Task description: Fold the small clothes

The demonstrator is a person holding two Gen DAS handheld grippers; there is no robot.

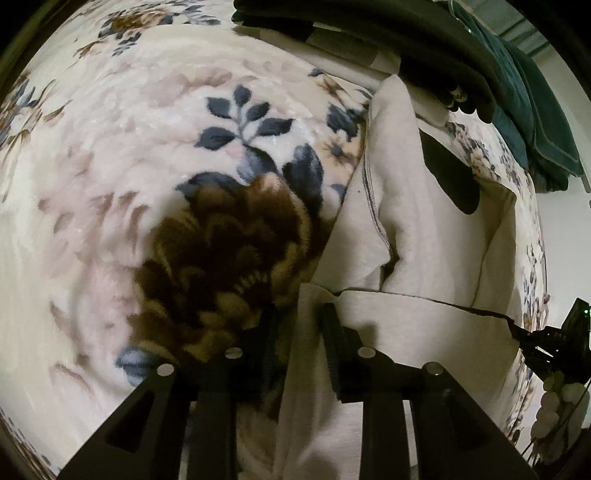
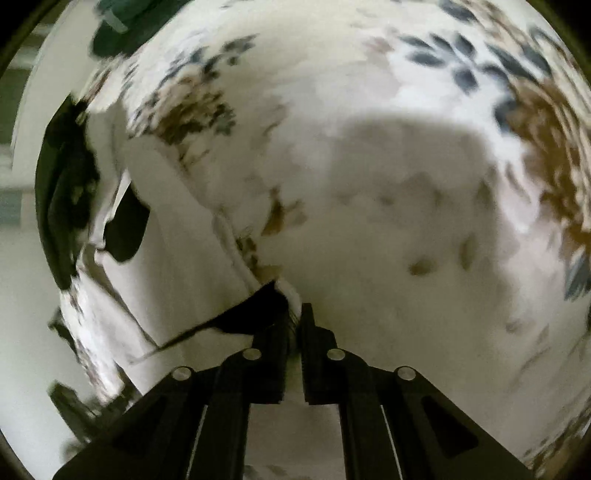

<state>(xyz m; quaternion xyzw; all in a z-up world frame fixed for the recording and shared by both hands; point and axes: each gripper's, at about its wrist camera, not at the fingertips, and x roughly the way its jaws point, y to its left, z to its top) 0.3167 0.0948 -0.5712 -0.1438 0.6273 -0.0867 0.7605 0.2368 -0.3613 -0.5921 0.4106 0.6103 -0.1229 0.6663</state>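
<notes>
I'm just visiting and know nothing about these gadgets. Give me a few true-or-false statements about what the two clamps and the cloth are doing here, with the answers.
1. The left gripper pinches an edge of the cream garment. True.
2. The right gripper hangs wide open, away from any cloth. False: its fingers are nearly together on a cloth edge.
3. The garment lies on a floral blanket. True.
4. The blanket is plain blue. False: it is cream with brown flowers and dark blue leaves.
5. Dark clothing lies at the far edge of the left wrist view. True.
</notes>
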